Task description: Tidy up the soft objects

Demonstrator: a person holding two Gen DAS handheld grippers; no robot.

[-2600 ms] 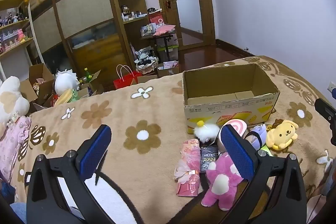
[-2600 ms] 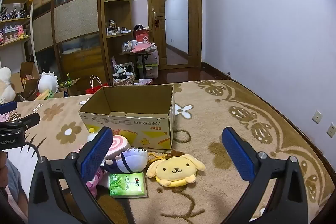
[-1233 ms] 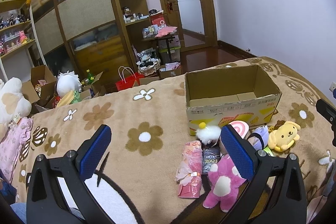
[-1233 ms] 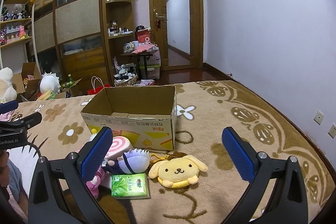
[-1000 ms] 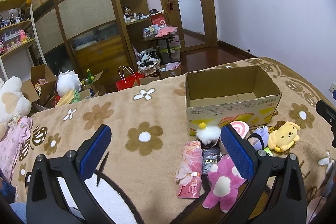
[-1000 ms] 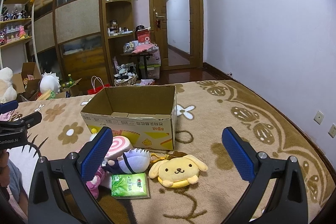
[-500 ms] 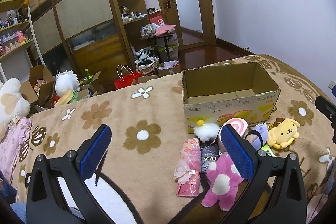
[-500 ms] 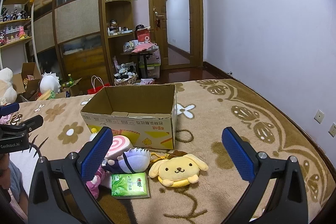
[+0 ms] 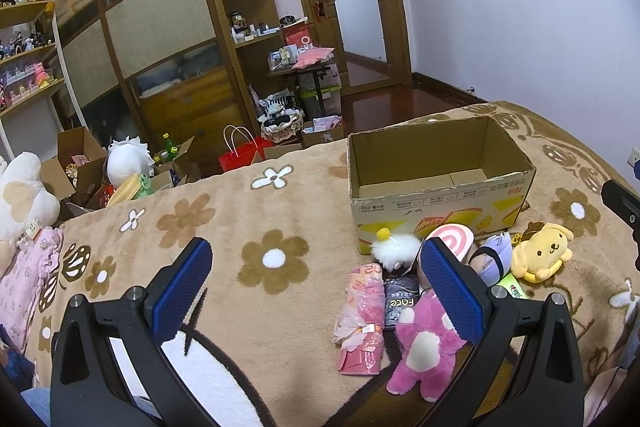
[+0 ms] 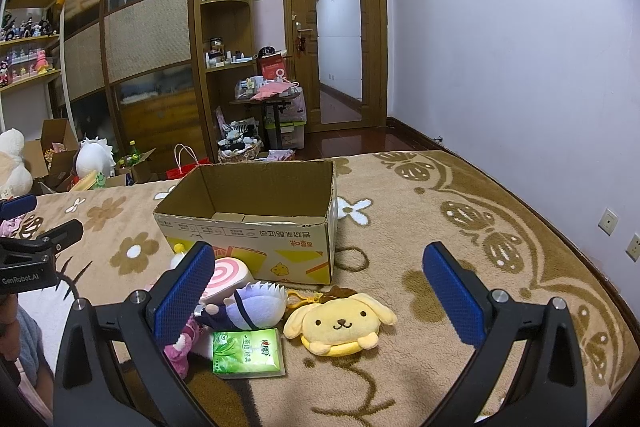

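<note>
I hold both the left gripper [image 9: 316, 285] and right gripper [image 10: 316, 285] spread wide, empty, above plush toys beside the cardboard box [image 10: 256, 223].

Flowered brown blanket [image 9: 224, 227], open cardboard box [image 10: 256, 227], plush toys [image 10: 340, 323], packets [image 10: 248, 351]

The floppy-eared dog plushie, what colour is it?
Yellow, with a brown cap; the dog plushie shows best in the right wrist view.

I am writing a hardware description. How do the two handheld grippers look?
Each gripper, left and right, has two black angular plastic arms with silver bolts, ending in blue textured pads. The left one's body, seen from the right view, bears white "GenRobot.AI" lettering.
</note>
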